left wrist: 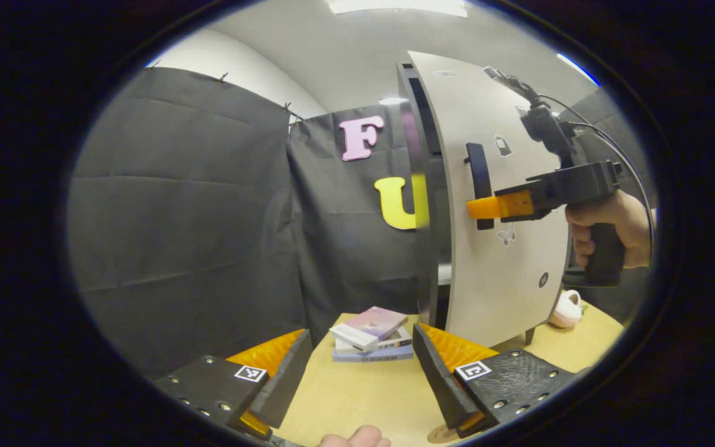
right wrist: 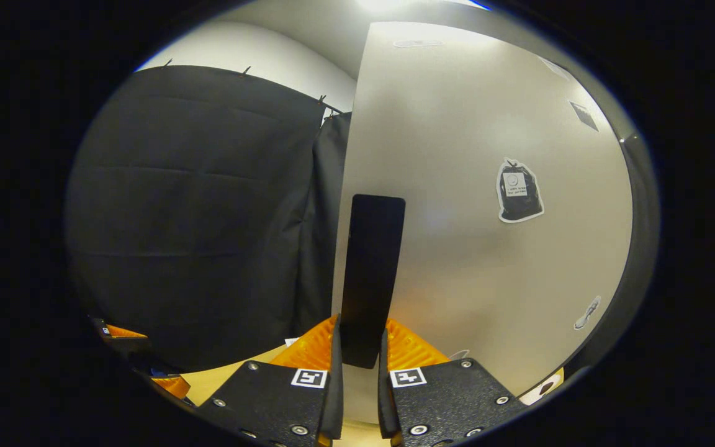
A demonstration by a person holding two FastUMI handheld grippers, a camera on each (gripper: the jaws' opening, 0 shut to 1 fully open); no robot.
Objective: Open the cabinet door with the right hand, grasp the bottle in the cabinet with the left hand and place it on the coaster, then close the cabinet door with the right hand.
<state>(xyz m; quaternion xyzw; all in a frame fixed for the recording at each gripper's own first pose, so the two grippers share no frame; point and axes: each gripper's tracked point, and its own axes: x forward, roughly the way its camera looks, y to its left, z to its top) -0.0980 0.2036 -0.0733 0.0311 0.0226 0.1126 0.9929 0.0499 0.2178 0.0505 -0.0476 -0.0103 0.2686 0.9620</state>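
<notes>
The cabinet's white door [left wrist: 506,261] carries a black vertical handle [left wrist: 477,167]. A narrow dark gap runs along the door's left edge. My right gripper [left wrist: 480,209], held by a hand [left wrist: 612,226], reaches in from the right to that handle. In the right gripper view the handle [right wrist: 371,267] stands between my right gripper's [right wrist: 360,355] two fingers, which press on its lower end from both sides. My left gripper [left wrist: 357,372] hovers open over the wooden table [left wrist: 357,397], left of the cabinet, holding nothing. A brown round coaster edge [left wrist: 439,434] peeks out beside its right finger.
A small stack of books [left wrist: 372,335] lies on the table in front of the cabinet's left corner. A pink and white soft toy [left wrist: 566,308] sits at the cabinet's right foot. Black cloth walls close the left and back. The left gripper [right wrist: 128,344] appears low left in the right gripper view.
</notes>
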